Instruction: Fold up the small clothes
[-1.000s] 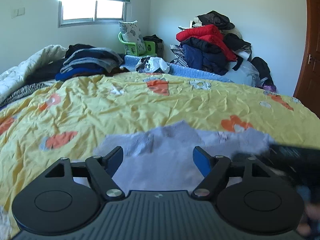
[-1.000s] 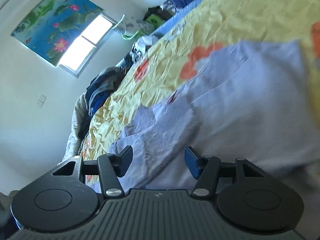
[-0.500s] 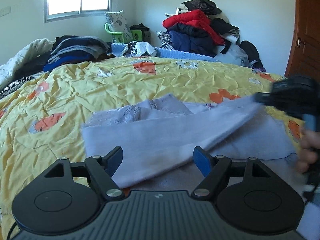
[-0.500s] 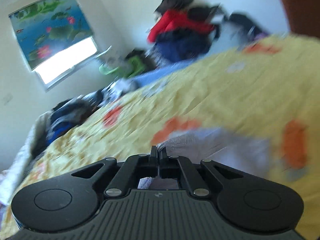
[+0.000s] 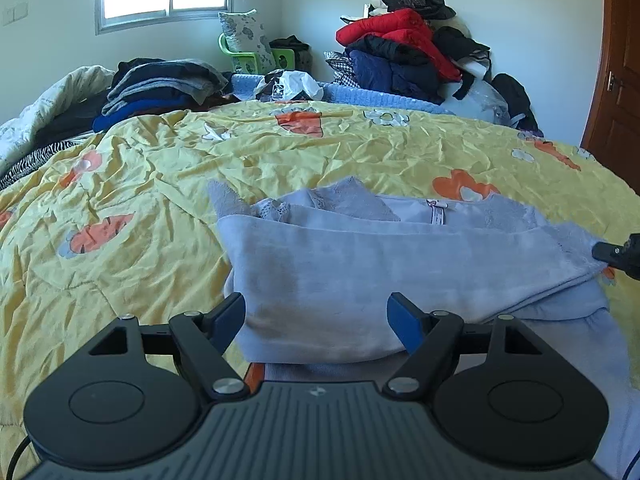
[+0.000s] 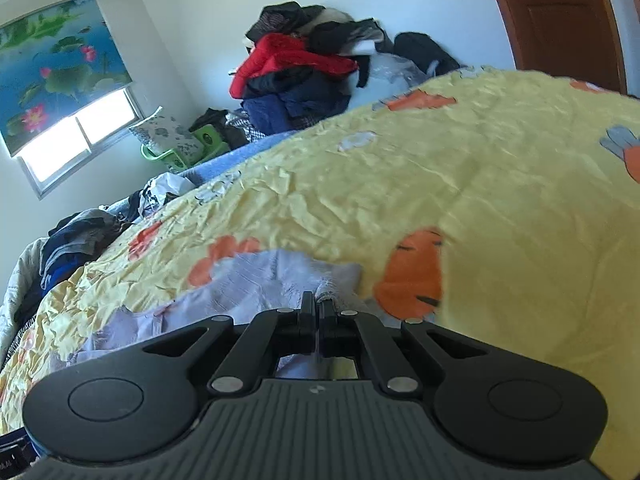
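Left gripper (image 5: 316, 316): fingers spread, the folded lavender garment (image 5: 384, 264) between them, unpinched, on the yellow quilt (image 5: 160, 184). Only the right wrist view shows the right gripper (image 6: 318, 306) pressed together, pinching the garment's lace edge (image 6: 326, 286).

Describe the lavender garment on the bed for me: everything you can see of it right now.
The lavender garment is soft, thin knit with lace trim along its far edge and a small white label inside the neckline. It lies on the yellow quilt, one layer folded over toward the far side. The right tongs are shut on its lacy corner; the left tongs stand open over its near edge, not gripping.
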The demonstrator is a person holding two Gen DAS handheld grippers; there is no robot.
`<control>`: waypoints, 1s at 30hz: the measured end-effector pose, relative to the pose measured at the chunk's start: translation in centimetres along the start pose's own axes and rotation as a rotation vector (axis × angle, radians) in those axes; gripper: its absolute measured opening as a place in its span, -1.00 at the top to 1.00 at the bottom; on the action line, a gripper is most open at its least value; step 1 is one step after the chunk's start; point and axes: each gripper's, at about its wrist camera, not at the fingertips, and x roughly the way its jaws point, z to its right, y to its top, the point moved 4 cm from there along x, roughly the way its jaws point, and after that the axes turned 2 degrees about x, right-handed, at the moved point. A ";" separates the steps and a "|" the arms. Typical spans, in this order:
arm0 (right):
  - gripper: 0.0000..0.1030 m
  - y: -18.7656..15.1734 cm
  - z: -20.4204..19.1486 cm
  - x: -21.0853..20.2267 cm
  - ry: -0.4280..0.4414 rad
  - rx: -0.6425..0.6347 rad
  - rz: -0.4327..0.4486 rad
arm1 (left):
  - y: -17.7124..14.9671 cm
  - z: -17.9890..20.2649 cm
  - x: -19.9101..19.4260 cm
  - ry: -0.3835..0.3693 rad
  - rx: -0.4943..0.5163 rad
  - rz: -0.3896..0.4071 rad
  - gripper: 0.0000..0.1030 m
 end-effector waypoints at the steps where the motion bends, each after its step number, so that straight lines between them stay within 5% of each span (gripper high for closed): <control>1: 0.90 -0.2 0.3 -0.1 0.002 0.009 -0.008 | 0.0 0.0 0.1 0.004 0.006 -0.005 -0.53; 8: 0.35 -0.2 1.5 -1.2 -0.045 0.037 0.015 | -0.5 -0.3 0.9 0.042 0.025 -0.027 -0.55; 14: 0.38 0.0 2.4 0.3 0.143 0.196 -0.058 | -1.2 -1.1 1.3 0.079 0.023 -0.042 -0.55; 17: 0.73 0.0 2.4 0.9 0.091 0.184 -0.059 | -1.6 -1.8 1.4 0.096 0.014 -0.054 -0.55; 25: 0.76 1.7 0.0 1.0 0.140 0.156 -0.067 | -2.5 -2.3 0.4 0.044 0.071 -0.049 -0.65; 30: 0.79 4.7 -4.4 -0.3 0.289 0.135 -0.021 | -2.8 -2.9 0.6 0.121 0.033 -0.031 -0.75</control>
